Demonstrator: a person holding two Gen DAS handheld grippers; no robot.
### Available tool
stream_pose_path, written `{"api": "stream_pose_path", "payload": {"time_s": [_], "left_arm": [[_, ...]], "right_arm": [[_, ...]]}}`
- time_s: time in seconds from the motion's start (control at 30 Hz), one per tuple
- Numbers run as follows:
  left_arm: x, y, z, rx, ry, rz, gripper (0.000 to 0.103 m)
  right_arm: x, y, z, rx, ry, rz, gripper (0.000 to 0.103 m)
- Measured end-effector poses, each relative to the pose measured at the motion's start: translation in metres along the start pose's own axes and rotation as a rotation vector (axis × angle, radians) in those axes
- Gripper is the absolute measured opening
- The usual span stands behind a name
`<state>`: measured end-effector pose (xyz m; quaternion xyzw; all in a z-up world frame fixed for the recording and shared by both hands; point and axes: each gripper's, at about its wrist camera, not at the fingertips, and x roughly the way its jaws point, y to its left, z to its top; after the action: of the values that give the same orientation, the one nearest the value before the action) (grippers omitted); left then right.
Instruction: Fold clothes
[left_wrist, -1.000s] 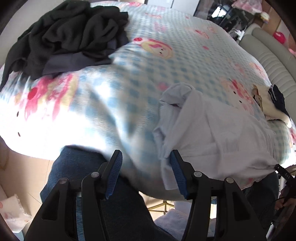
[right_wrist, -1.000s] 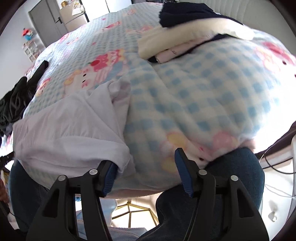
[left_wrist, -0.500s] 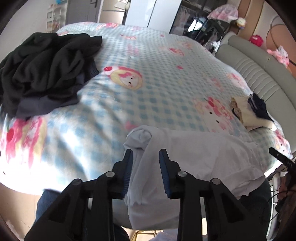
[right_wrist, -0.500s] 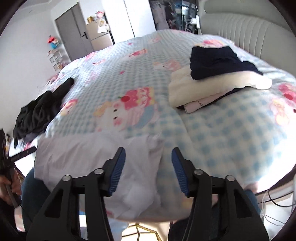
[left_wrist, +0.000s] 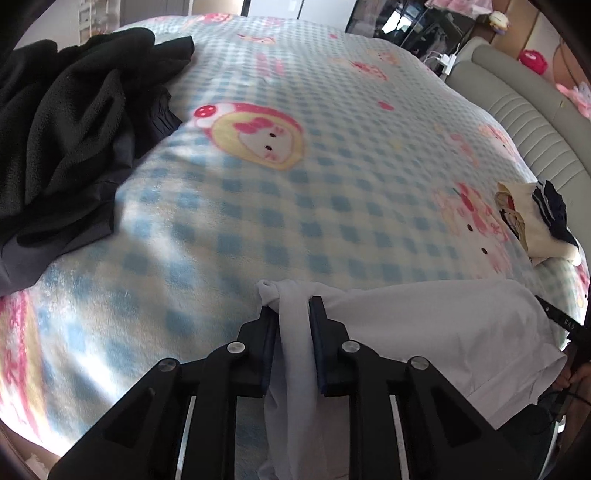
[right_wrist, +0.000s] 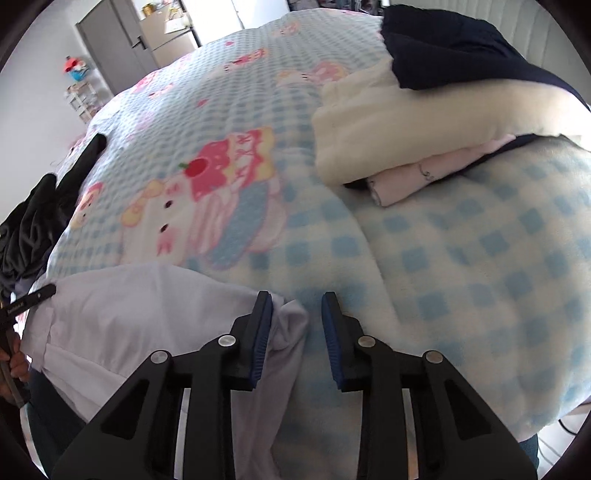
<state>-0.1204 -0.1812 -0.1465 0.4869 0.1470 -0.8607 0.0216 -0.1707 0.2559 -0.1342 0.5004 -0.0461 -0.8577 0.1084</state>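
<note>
- White garment (left_wrist: 424, 332): laid across the near edge of the checked blanket (left_wrist: 295, 184), part of it hanging off the edge; seen in both wrist views.
- Left gripper (left_wrist: 291, 310): jaws have just been closing and are clamped on a bunched corner of the white garment, a knot of cloth poking out just past the tips.
- Right gripper (right_wrist: 295, 306): jaws have just been closing; the opposite corner of the white garment lies between them, touching the left pad, while a gap is seen at the right pad, so the jaws stand apart and the cloth is not pressed from both sides.
- Black clothes pile (left_wrist: 66, 122): heaped on the checked blanket, far beyond the white garment on its left end; shown large in the left wrist view, only as a dark sliver at the edge of the right wrist view.
- Folded stack (right_wrist: 424, 110): cream, pink and navy pieces, set on the checked blanket beyond the white garment's right end; layers are told apart in the right wrist view only.
- Padded headboard (left_wrist: 517, 122): shown beyond the far right edge of the checked blanket in the left wrist view.
- Grey door (right_wrist: 114, 48): shown beyond the far end of the checked blanket in the right wrist view only.
</note>
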Motion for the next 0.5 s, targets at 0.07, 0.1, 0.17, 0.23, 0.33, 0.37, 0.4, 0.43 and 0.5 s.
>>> {"api": "stream_pose_path", "payload": {"time_s": [0.07,0.1,0.17,0.23,0.33,0.37,0.4,0.43,0.5], "left_arm": [[-0.005,0.005,-0.001,-0.030,0.005,-0.007,0.036],[-0.015,0.006,-0.001,-0.045,-0.008,-0.008,0.045],[-0.035,0.007,-0.002,-0.074,-0.036,-0.009,0.046],[-0.066,-0.001,-0.008,-0.081,-0.125,-0.037,0.047],[-0.100,-0.026,-0.023,-0.039,-0.229,-0.088,0.047],[-0.105,-0.041,-0.031,-0.001,-0.248,-0.111,0.047],[-0.101,-0.055,-0.037,0.046,-0.239,-0.118,0.047],[-0.096,-0.069,-0.044,0.095,-0.228,-0.123,0.047],[-0.073,-0.091,-0.054,0.168,-0.158,-0.085,0.047]], "right_arm": [[-0.006,-0.003,0.003,-0.004,-0.019,-0.062,0.028],[-0.011,-0.004,0.004,-0.003,-0.033,-0.087,0.028],[-0.028,-0.007,0.006,0.014,-0.066,-0.074,0.028],[-0.046,-0.002,0.004,0.013,-0.097,-0.026,0.032],[-0.062,0.014,-0.005,-0.020,-0.107,0.025,0.033],[-0.065,0.021,-0.010,-0.023,-0.102,0.047,0.033],[-0.066,0.027,-0.016,-0.011,-0.097,0.076,0.033],[-0.065,0.033,-0.022,-0.002,-0.088,0.102,0.033],[-0.059,0.043,-0.039,0.007,-0.054,0.139,0.034]]}}
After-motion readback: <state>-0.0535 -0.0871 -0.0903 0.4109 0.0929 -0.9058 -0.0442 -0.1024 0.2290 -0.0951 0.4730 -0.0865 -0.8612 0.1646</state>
